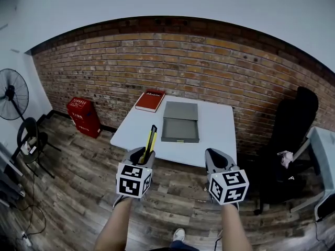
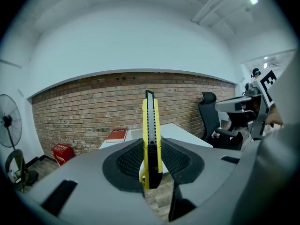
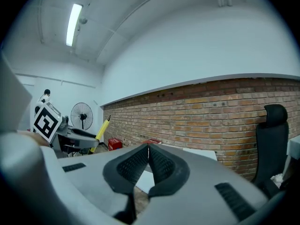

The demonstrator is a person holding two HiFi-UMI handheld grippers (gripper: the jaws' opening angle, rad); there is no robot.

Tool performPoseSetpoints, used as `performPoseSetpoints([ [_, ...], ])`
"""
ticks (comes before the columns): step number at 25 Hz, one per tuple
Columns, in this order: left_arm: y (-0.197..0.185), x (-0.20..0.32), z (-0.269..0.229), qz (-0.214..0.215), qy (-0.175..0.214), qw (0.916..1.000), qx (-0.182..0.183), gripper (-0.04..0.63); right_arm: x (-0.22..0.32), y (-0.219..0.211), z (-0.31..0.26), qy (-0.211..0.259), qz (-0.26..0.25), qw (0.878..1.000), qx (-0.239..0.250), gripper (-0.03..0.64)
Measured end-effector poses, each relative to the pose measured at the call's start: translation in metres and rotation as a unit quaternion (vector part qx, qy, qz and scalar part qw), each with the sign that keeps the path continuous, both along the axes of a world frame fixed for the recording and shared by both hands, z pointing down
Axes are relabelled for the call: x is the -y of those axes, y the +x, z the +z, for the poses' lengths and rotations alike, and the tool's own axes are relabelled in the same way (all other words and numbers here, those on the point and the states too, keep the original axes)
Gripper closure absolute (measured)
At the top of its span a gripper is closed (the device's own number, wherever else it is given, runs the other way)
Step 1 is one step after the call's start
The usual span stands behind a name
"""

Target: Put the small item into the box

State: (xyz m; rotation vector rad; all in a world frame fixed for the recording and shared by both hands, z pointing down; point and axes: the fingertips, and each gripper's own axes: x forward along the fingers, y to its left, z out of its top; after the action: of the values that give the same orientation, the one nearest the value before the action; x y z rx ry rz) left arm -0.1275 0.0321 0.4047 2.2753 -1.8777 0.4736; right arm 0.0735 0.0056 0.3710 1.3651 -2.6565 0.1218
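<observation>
My left gripper (image 1: 142, 156) is shut on a yellow and black utility knife (image 1: 151, 138), which sticks upward between the jaws (image 2: 151, 139). It hovers just in front of the white table (image 1: 220, 127). An open grey box (image 1: 180, 122) lies on the table ahead, its lid laid back behind it. My right gripper (image 1: 215, 158) is shut with nothing between its pads (image 3: 148, 159), and it hangs at the table's near right edge. In the right gripper view the knife (image 3: 101, 131) shows at the left.
A red book (image 1: 150, 100) lies at the table's far left corner. A red crate (image 1: 84, 116) stands on the wooden floor by the brick wall. A fan (image 1: 11, 94) is at the left, a black chair (image 1: 293, 135) at the right.
</observation>
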Motion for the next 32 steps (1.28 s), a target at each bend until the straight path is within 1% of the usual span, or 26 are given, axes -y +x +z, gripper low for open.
performPoseSetpoints([
  [15,0.03,0.084,0.004,-0.015,-0.012,0.9998,0.009,0.465,0.089,0.028,0.007,-0.01,-0.019,1.0,0.008,0.597],
  [25,0.04,0.113,0.007,-0.021,-0.017,0.9995,0.014,0.465,0.12,0.044,0.01,-0.014,-0.019,1.0,0.014,0.597],
  [32,0.031,0.128,0.011,-0.027,-0.017,0.9995,0.008,0.465,0.138,0.036,0.012,-0.012,-0.023,1.0,0.011,0.597],
])
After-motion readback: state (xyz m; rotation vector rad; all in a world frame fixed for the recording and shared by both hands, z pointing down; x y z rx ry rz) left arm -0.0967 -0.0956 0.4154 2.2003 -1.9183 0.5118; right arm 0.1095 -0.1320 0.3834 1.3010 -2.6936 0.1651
